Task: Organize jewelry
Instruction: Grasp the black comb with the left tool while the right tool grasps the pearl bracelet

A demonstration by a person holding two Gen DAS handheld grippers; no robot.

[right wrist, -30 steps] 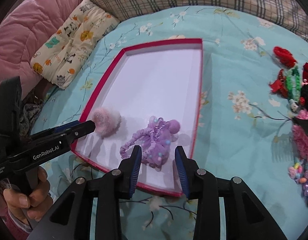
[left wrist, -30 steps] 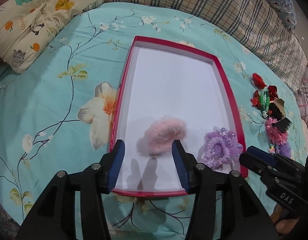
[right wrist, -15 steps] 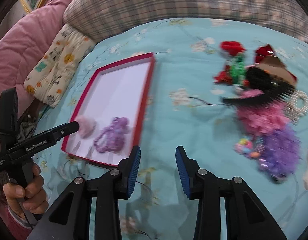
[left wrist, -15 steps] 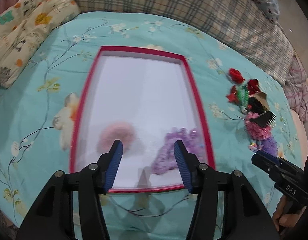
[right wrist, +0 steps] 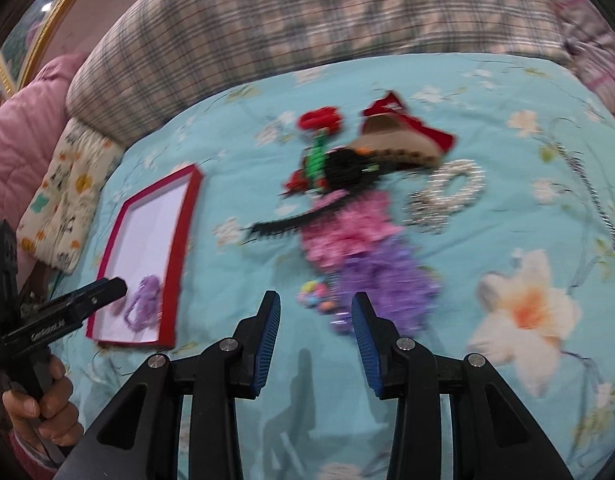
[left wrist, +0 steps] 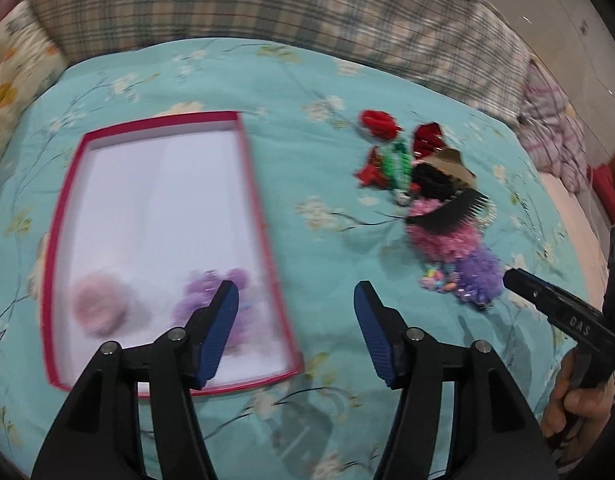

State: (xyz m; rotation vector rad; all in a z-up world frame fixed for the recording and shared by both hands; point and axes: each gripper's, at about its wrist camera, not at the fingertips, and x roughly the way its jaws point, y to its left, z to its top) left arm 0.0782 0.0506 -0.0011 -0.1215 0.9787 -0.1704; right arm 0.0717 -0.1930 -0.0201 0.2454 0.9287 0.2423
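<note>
Two pieces, a pink puff [left wrist: 101,309] and a purple scrunchie [left wrist: 211,300], lay in the red tray [left wrist: 263,236] at seven o'clock; the pile [right wrist: 347,216] waited at twelve on the bed. Left gripper [left wrist: 295,328] jaws were opening, empty; right gripper [right wrist: 313,334] jaws stood partly apart, empty

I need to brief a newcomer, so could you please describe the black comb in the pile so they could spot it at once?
On the turquoise floral bedspread, to the right of the red-rimmed tray, lies a heap of hair accessories. The black comb lies slanted across the heap's middle, over the pink fluffy scrunchie. It alone is flat, black and toothed; its neighbours are soft and colourful.
</note>
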